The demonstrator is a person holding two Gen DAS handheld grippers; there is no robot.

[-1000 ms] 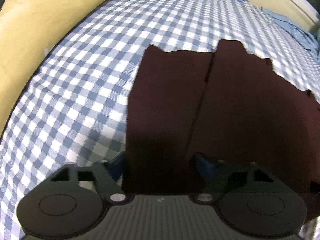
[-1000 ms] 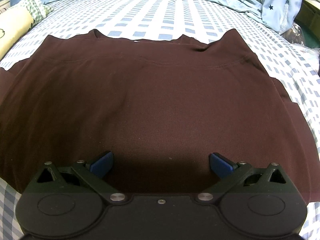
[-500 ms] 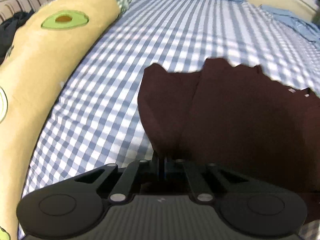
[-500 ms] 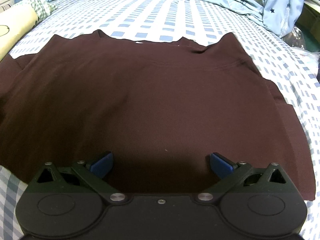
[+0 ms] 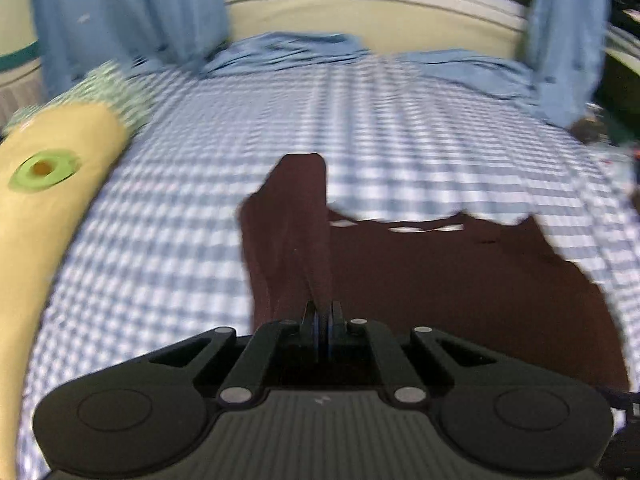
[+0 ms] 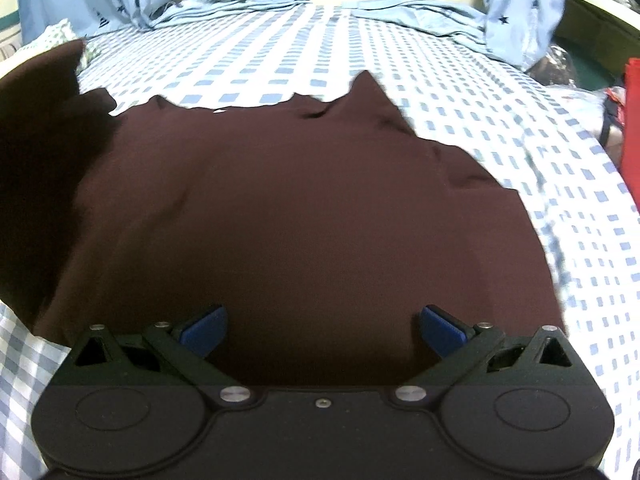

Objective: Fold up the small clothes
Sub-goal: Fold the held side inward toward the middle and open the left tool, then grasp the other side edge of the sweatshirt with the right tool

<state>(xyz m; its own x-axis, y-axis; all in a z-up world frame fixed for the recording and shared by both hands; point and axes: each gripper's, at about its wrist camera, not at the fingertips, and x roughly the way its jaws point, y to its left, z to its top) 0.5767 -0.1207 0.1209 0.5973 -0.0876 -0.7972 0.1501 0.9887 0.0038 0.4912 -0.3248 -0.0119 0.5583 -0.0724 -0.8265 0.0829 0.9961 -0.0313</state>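
Observation:
A dark maroon shirt [image 6: 300, 208] lies spread on the blue-and-white checked bed sheet [image 6: 280, 48]. My left gripper [image 5: 324, 320] is shut on the shirt's left edge and holds that side lifted; the raised sleeve [image 5: 296, 216] stands up in front of the fingers, and the rest of the shirt [image 5: 460, 284] lies flat to the right. In the right wrist view the lifted side shows as a dark flap [image 6: 36, 120] at the far left. My right gripper [image 6: 322, 328] is open and empty, just above the shirt's near hem.
A long yellow pillow with an avocado print [image 5: 44, 184] lies along the bed's left side. Light blue curtains [image 5: 128, 12] hang at the back, with blue cloth [image 5: 288, 48] bunched at the bed's far edge. A red item [image 6: 632, 120] sits off the right edge.
My left gripper went from open over the sleeve to shut on the shirt's left edge, then lifted it and swung toward the right. The right gripper stayed open over the hem.

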